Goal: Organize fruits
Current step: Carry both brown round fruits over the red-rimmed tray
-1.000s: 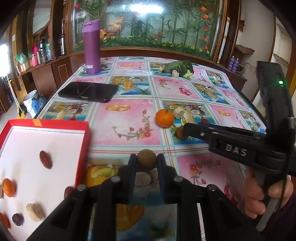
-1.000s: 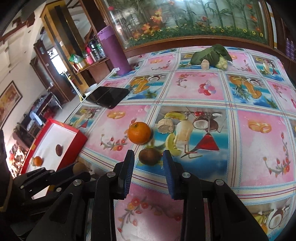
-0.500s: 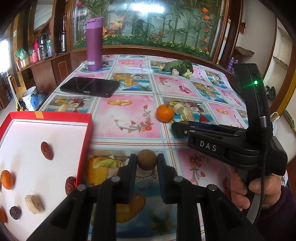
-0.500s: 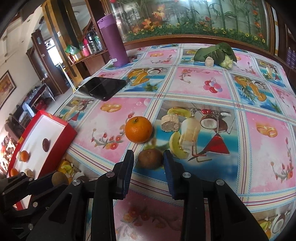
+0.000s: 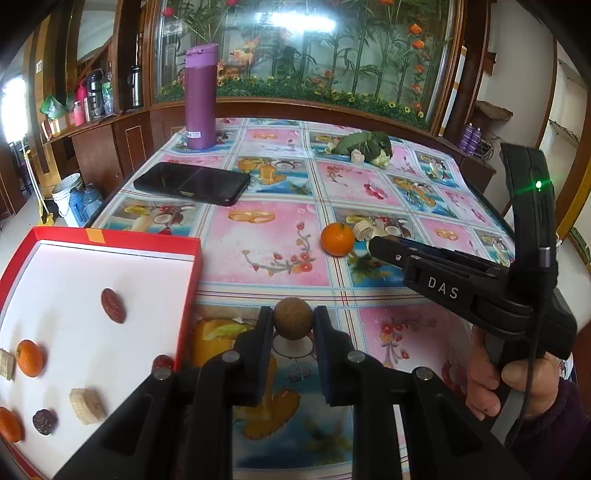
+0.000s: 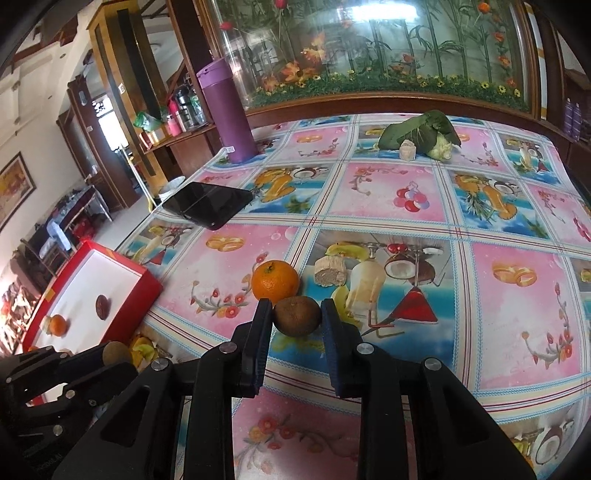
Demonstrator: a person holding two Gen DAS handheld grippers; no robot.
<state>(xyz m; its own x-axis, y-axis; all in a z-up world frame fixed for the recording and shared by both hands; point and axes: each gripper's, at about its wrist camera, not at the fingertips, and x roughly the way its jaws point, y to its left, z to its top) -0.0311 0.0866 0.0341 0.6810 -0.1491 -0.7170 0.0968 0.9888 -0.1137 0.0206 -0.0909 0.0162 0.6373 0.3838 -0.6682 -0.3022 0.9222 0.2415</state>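
Brown, rough-skinned round fruit (image 6: 296, 316) (dull, slightly flattened), orange (image 6: 274, 279) touching behind

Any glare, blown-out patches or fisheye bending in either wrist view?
Left wrist view: ceiling light glares on the glass panel, the doorway at far left blows out, and the frame edges bend and vignette. Right wrist view: similar glare on the glass, and the tabletop bulges.

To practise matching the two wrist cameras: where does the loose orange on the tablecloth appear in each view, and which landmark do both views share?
Left wrist: the orange lies right of centre, just left of the right gripper's tip.
Right wrist: the orange sits at centre, just beyond the left finger.
Shared landmark: the purple flask.
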